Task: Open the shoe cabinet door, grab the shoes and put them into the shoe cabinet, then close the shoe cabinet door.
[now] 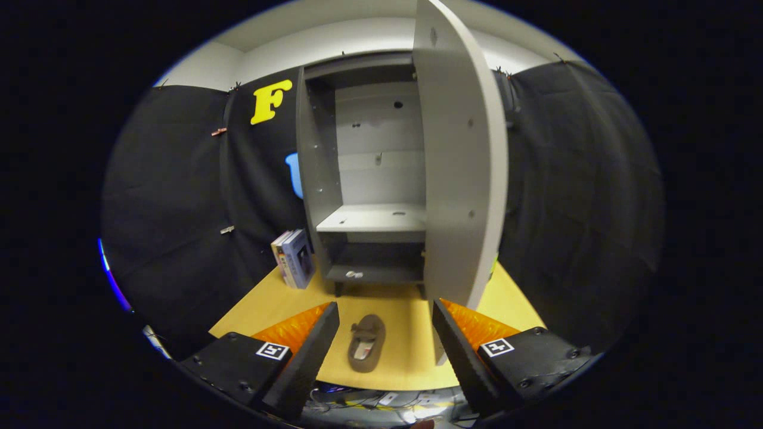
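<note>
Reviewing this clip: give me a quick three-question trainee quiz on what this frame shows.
1. True or false: the cabinet door is shut.
2. Where does the shoe lie? A) on the middle shelf B) on the table between the fingers C) clamped in the gripper
3. What stands left of the cabinet, beside its base?
Key: 1 false; 2 B; 3 the boxes. The gripper's fingers are spread and hold nothing.

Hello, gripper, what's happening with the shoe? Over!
Gripper open, holding nothing. Shoe on the yellow table between the fingers, untouched. Cabinet door open, shelves bare. Nothing blocking the way in.
</note>
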`<state>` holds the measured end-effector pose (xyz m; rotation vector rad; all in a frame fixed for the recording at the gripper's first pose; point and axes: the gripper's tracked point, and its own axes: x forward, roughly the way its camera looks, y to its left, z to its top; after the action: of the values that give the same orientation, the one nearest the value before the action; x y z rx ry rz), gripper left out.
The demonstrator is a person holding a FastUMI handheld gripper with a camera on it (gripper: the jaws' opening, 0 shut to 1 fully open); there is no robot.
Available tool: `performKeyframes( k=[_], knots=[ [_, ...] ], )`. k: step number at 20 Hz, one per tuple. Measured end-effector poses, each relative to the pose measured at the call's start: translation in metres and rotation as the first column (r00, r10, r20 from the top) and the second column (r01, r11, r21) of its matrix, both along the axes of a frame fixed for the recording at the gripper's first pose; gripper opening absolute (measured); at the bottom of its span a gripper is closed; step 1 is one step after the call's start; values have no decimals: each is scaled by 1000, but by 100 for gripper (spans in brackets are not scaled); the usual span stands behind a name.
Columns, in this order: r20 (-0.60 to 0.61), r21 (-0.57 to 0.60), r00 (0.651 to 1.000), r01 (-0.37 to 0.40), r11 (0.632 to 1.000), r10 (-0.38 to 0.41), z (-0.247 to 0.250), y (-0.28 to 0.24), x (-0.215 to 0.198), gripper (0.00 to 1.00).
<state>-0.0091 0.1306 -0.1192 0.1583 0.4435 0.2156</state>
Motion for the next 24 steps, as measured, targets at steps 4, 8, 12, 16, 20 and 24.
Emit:
performKeyframes(
  k=[4,8,12,16,20,24],
  knots=[
    [-138,-5,988,-67,998,66,-78,42,11,100],
    [-250,-30,960,-135,990,123,-149,73,28,99],
    [-344,3,927,-161,987,153,-207,101,43,99],
    [-412,-19,900,-165,986,143,-266,120,66,99],
    [-469,-33,875,-152,988,119,-320,131,83,99],
    [-445,-69,894,-88,994,49,-359,134,115,83]
  ],
)
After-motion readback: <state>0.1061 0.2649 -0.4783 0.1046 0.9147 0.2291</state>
